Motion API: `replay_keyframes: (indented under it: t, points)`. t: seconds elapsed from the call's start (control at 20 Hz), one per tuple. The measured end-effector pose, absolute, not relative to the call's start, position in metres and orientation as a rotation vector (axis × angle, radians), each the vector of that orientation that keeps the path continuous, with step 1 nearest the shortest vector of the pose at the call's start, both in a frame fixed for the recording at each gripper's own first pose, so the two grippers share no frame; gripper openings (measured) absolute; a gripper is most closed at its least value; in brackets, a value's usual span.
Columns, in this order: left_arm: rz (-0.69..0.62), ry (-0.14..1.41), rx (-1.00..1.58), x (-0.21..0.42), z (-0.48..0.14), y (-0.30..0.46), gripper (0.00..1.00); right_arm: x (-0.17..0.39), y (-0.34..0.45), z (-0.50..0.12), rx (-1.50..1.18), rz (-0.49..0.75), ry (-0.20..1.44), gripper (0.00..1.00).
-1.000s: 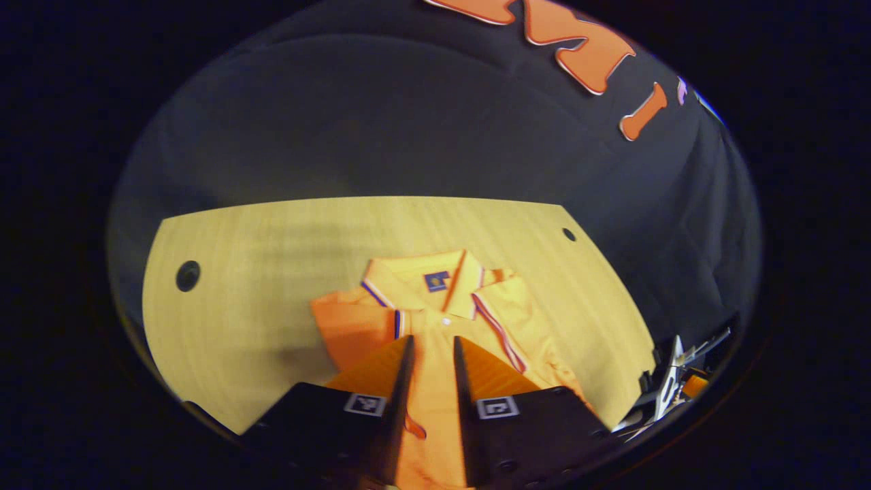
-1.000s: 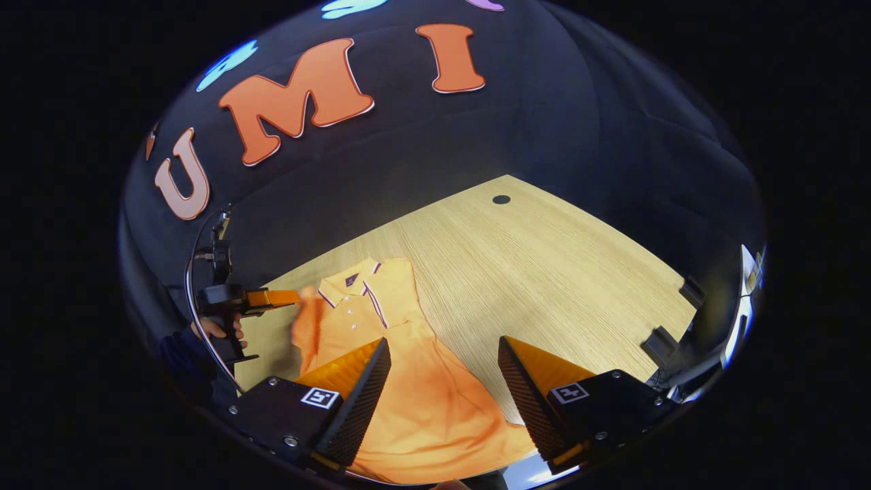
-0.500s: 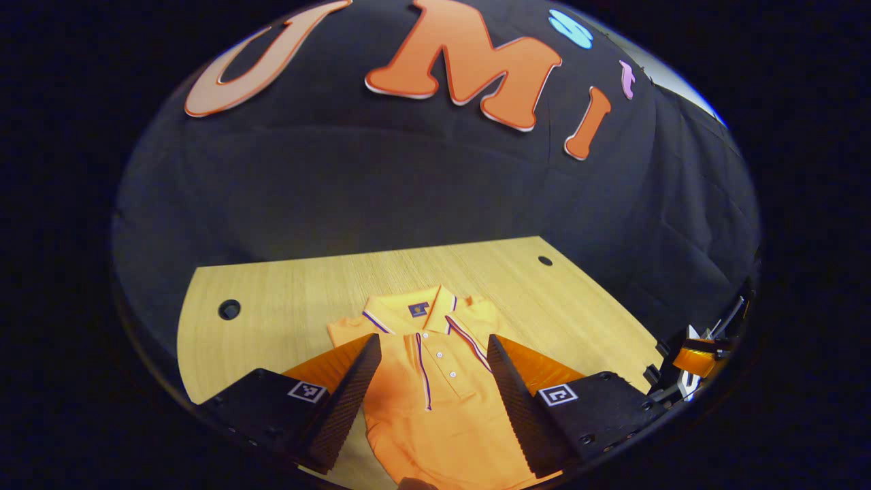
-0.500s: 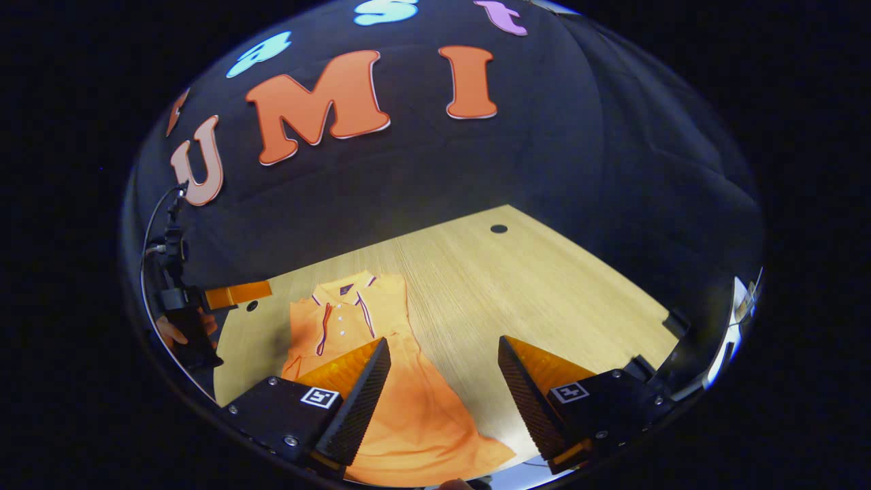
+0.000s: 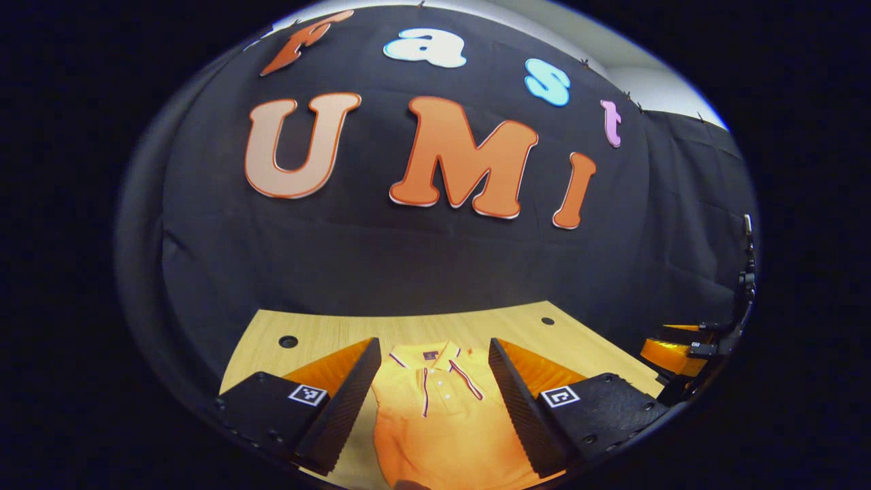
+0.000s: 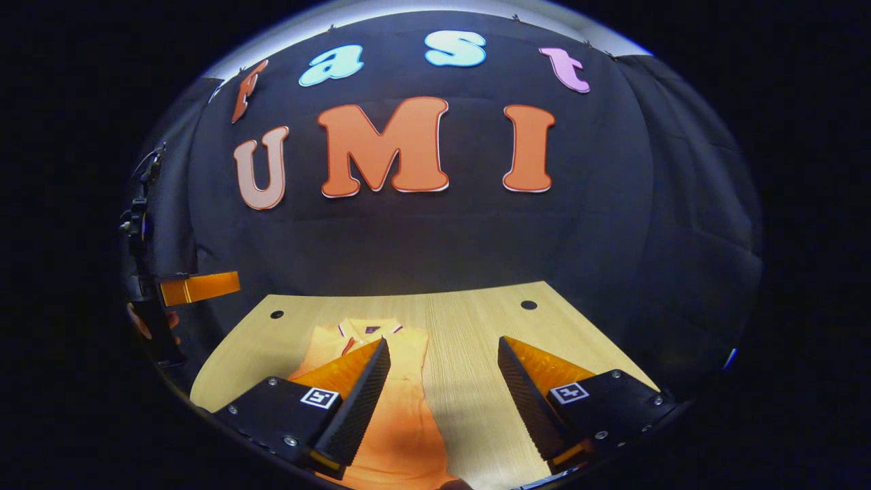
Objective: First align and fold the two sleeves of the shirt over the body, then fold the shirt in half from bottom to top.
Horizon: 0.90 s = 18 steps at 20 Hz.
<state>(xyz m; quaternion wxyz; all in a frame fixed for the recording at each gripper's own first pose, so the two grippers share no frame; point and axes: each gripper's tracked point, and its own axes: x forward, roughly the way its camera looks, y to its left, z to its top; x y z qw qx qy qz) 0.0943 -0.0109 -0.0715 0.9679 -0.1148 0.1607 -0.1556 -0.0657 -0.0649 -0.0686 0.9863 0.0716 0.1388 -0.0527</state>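
Shirt (image 5: pixel 442 415) lies flat on the table (image 5: pixel 326 333), collar at 12 o'clock, hem toward 6, long axis running along the left gripper (image 5: pixel 432 398) line of sight; both sleeves look folded in, so the bottom-to-top fold appears next. Left jaws released, empty, straddling the placket from above, not touching. Right gripper (image 6: pixel 442 398) also released and empty; shirt sits at its 9–10 o'clock, so left is nearer.

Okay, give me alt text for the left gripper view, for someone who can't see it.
An orange polo shirt lies flat on a light wooden table, collar away from the camera, framed between the open fingers of the left tool, which holds nothing. The right tool shows at the far right edge.
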Motion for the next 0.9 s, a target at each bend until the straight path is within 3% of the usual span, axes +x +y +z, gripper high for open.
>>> replay_keyframes:
  t: [0.25,0.45,0.6,0.9]
  points:
    - [-0.175,0.093,-0.213,0.023,-0.006,0.015,0.97,-0.082,-0.073,-0.044,0.091,-0.044,0.145,0.97]
    - [-0.055,-0.028,-0.114,-0.025,0.017,0.024,0.98,-0.098,-0.067,-0.058,0.113,-0.002,0.147,0.96]
    - [-0.042,0.109,-0.037,-0.047,-0.019,0.009,0.98,-0.104,-0.062,-0.087,0.112,0.03,0.217,0.96]
    - [-0.086,0.445,-0.088,-0.071,-0.148,-0.009,0.97,-0.137,-0.042,-0.16,0.129,0.128,0.452,0.96]
